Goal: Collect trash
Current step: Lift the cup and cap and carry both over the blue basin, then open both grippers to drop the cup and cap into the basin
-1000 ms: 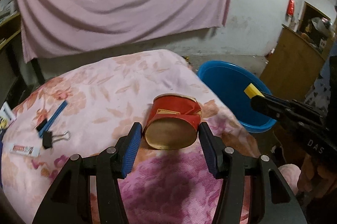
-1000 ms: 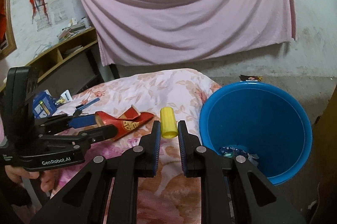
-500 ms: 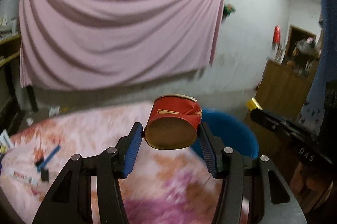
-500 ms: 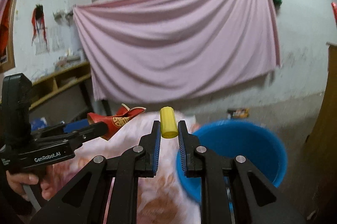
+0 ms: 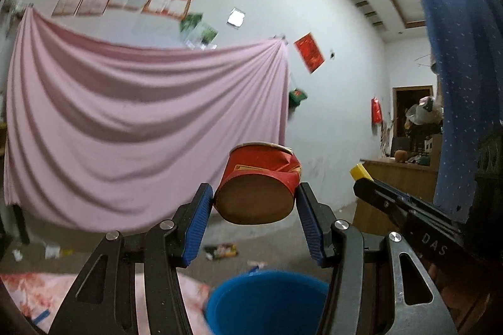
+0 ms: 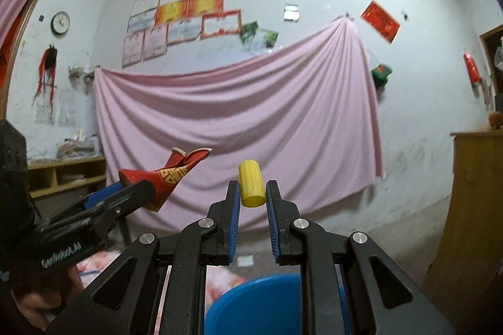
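Left gripper (image 5: pixel 254 203), lower centre of its view: blue pads (image 5: pixel 195 223) about half apart, pressed on both sides of a crushed red paper cup (image 5: pixel 259 182) held base toward the camera. Right gripper (image 6: pixel 253 199), lower centre of its view: jaws narrow, clamped on a small yellow cylinder (image 6: pixel 251 187) standing upright between them. Blue bucket (image 5: pixel 267 300) rim at bottom centre beneath the left gripper's fingers, floral cloth (image 5: pixel 28 294) at lower left; pink sheet (image 5: pixel 135 127) on the far wall.
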`<state>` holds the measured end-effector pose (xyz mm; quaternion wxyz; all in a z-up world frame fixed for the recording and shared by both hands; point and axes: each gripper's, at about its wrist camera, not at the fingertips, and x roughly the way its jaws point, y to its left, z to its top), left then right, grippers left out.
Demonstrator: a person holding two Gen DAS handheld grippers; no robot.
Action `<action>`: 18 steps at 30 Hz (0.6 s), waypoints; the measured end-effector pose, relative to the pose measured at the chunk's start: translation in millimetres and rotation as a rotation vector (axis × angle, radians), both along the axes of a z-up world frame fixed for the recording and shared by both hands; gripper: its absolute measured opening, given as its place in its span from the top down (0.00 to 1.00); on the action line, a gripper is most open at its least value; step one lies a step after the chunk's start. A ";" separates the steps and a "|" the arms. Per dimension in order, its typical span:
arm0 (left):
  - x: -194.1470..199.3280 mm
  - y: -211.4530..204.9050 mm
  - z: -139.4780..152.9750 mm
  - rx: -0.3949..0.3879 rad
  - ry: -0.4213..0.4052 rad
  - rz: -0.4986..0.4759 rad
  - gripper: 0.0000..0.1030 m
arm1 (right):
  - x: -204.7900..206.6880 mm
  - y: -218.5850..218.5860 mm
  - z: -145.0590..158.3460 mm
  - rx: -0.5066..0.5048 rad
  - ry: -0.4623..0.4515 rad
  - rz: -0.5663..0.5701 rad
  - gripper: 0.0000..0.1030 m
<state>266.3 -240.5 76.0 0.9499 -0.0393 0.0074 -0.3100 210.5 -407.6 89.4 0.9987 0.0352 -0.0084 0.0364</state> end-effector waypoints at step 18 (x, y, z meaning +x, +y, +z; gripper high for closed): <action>47.1 -53.2 -45.6 0.144 0.279 -0.003 0.53 | 35.3 -28.1 -61.6 0.073 0.252 -0.059 0.85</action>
